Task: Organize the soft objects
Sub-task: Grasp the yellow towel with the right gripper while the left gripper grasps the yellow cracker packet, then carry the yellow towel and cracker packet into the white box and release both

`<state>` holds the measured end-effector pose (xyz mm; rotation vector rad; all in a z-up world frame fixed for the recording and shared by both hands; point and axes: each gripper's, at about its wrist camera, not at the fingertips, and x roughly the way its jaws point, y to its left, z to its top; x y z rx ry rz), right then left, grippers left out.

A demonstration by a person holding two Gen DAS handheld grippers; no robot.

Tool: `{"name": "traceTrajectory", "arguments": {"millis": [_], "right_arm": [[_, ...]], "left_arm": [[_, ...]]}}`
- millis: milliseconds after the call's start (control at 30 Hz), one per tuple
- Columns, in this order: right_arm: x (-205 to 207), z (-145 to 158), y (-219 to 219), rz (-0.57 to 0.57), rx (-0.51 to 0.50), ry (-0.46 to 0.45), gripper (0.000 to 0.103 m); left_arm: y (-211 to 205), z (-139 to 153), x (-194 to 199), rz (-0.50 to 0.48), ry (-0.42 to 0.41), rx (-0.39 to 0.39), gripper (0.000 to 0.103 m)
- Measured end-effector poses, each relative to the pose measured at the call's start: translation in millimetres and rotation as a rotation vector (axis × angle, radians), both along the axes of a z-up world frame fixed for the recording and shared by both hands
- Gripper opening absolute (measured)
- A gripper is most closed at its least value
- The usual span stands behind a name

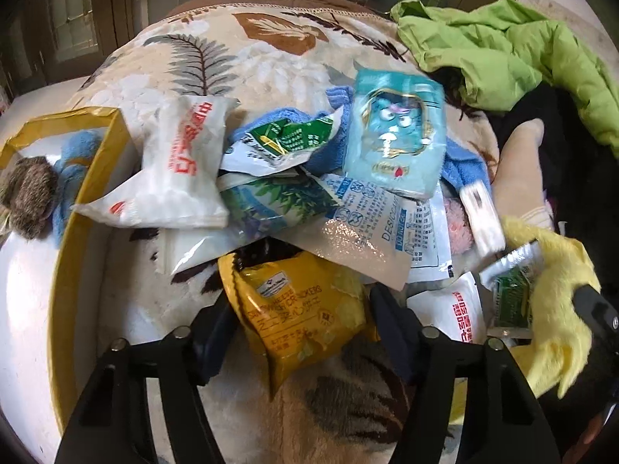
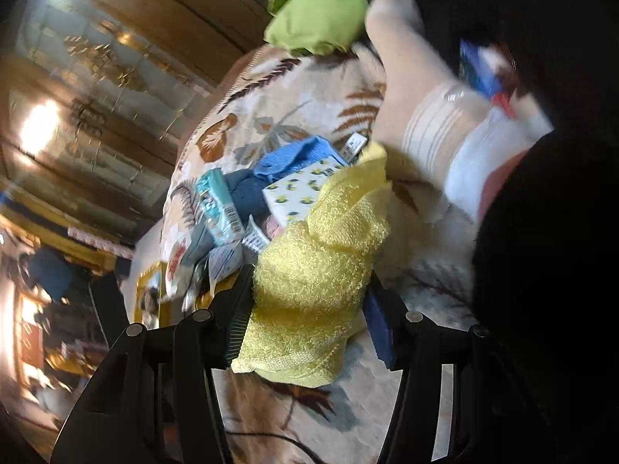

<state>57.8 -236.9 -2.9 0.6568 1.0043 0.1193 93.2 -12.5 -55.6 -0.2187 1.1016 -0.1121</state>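
Leaf-print blanket [image 1: 240, 50] under packets [image 1: 182, 170].

Packets heaped at the middle of the blanket [image 1: 162, 58], a box at the left edge.

In the left wrist view, the cracker packet [image 1: 301, 309] lies low in the centre, before the heap; the desiccant sachet [image 1: 371, 224] sits just above it, the cartoon packet [image 1: 394, 131] on top further up. The box [image 1: 89, 193] stands at left, a plush toy [image 1: 27, 193] inside. A jacket [image 1: 503, 46] lies upper right, a towel [image 1: 557, 301] lower right.
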Motion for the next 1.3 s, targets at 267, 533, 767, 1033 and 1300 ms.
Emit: {"name": "traceTrajectory", "arguments": {"millis": [267, 533, 767, 1033, 1300], "right_arm": [[-28, 20, -2, 0.07, -0.054, -0.057, 0.053], [-38, 33, 23, 0.163, -0.049, -0.077, 0.053], [-32, 39, 71, 0.275, -0.04, -0.09, 0.053], [-7, 62, 163, 0.471, 0.002, -0.135, 0.053], [23, 56, 263, 0.634, 0.016, -0.132, 0.053]], "left_arm": [[8, 4, -18, -0.029, 0.001, -0.014, 0.055], [15, 31, -52, -0.076, -0.038, -0.034, 0.055], [54, 63, -70, -0.038, -0.088, -0.034, 0.055], [136, 82, -80, 0.107, -0.115, 0.017, 0.056], [206, 67, -78, 0.246, -0.073, 0.095, 0.056]]}}
